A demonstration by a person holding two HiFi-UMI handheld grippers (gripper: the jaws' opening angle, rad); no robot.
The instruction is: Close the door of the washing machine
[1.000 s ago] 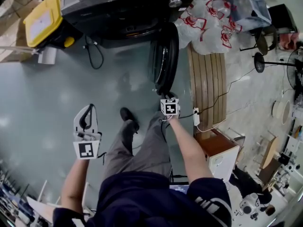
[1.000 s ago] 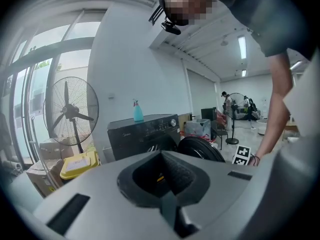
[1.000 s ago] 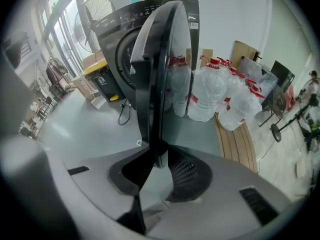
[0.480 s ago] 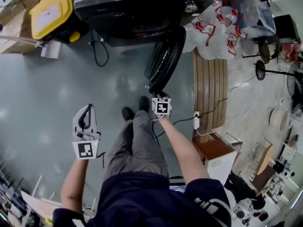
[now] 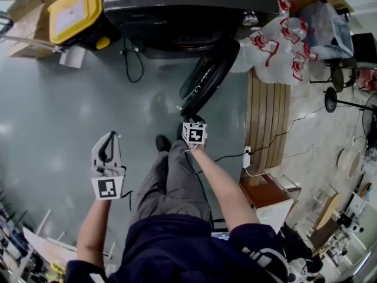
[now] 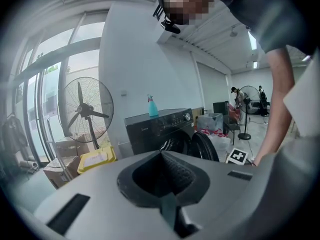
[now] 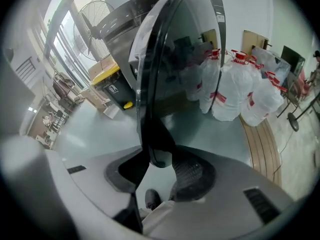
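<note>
The right hand-held gripper (image 7: 160, 168), jaws just opening, loosely straddled the door (image 7: 175, 59) rim; it looked rigid and heavy, best pushed there.

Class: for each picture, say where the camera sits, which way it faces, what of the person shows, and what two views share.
Head view: on the person's head, facing steeply down; shows torso, legs, arms, left gripper, right gripper.
Left gripper view: on that gripper, facing roughly level at the washing machine; shows its shut jaws, the person's arm.
Right gripper view: on that gripper, facing along the door, whose rim lies between jaws that have just been opening; shows a shoe.
Both gripper views share the door.
</note>
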